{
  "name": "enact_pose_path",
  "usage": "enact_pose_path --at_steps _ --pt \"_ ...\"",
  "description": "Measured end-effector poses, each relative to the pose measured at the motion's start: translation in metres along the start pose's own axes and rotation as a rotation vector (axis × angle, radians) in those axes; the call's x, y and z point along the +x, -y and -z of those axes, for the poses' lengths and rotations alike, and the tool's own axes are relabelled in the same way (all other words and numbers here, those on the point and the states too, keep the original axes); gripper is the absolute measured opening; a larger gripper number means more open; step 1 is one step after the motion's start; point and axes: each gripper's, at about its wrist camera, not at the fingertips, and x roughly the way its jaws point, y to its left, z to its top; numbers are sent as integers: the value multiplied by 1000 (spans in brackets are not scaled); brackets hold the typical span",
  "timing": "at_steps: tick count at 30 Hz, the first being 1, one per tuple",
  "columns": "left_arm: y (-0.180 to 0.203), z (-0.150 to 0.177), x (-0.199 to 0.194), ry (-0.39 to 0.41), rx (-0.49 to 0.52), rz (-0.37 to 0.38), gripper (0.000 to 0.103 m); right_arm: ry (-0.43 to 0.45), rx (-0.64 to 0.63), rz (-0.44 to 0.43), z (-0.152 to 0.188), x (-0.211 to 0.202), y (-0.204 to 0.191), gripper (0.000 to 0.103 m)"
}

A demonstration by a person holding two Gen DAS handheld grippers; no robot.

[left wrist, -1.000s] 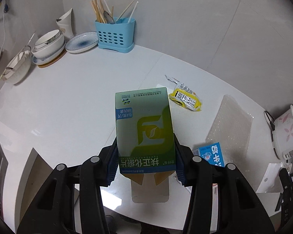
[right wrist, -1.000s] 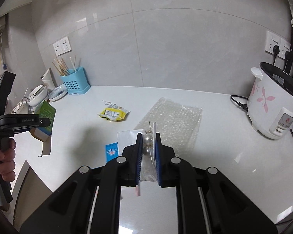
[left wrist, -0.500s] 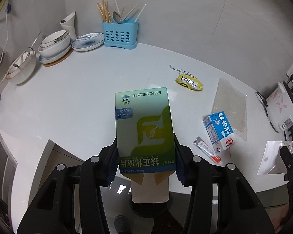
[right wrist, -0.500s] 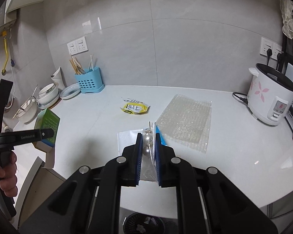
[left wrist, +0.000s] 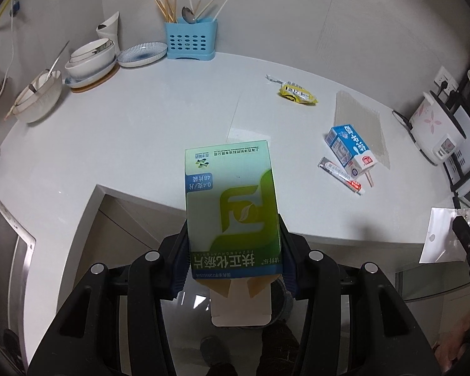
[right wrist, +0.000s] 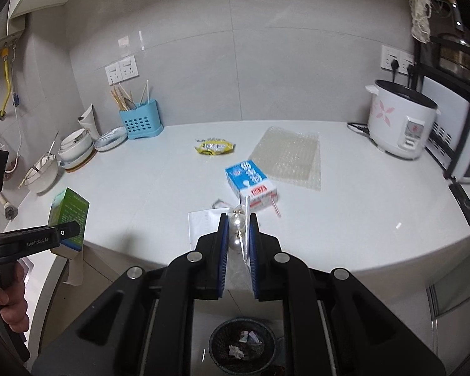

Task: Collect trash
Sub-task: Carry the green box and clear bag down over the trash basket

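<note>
Left gripper (left wrist: 233,260): squeezes the green box (left wrist: 232,210) by its sides, held out past the counter (left wrist: 125,138) edge.
Right gripper (right wrist: 238,244): pinches a clear bag (right wrist: 242,235) with pearly beads.
Bin (right wrist: 242,343): on the floor, right below — likely where both go.
Left behind: milk carton (right wrist: 250,181), yellow wrapper (right wrist: 214,147).

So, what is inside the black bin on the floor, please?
In the right wrist view the black bin holds a few crumpled white paper scraps near its middle. The right gripper body covers its upper rim, and the dark bottom is unclear, so more may lie hidden.
</note>
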Motion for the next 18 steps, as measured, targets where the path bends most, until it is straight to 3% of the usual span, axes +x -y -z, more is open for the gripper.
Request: enact_pose_path --at_steps 8,12,18 --pt "-6 52 33 -77 -4 41 47 -96 -1 29 57 11 2 11" --pt "1 79 52 -71 20 43 47 -135 -23 38 88 32 5 11" --pt "15 127 119 -179 30 31 47 -169 -142 -11 143 80 0 11"
